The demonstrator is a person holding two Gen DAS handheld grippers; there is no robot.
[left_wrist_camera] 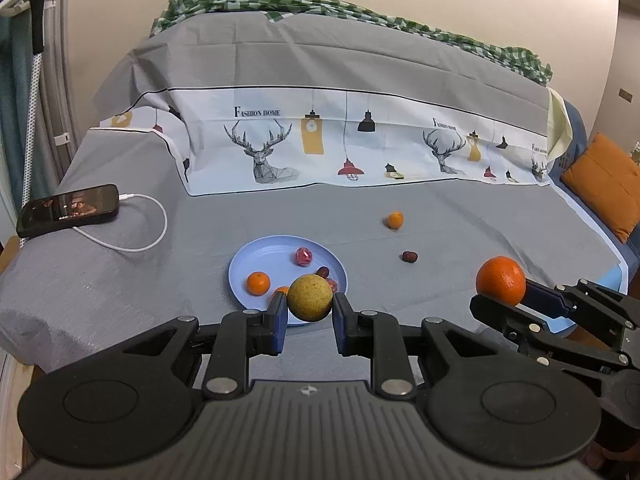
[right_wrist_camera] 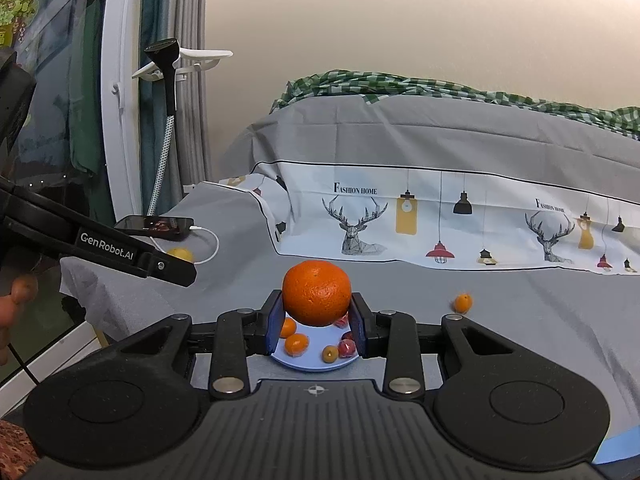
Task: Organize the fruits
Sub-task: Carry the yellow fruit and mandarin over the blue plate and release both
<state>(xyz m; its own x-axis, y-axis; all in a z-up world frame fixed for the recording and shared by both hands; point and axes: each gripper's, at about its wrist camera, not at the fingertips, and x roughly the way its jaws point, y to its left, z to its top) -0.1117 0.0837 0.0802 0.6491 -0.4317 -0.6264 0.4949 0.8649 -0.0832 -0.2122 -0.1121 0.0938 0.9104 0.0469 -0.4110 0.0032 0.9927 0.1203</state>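
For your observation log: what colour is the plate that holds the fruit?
Light blue. The plate shows best in the left wrist view, on the grey cloth.

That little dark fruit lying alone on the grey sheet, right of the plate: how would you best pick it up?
The dark fruit is small, oval and lying flat, clear of the blue plate and the small orange. I would probably come straight down from above and pinch it across its narrow middle, tongs either side of its short width.
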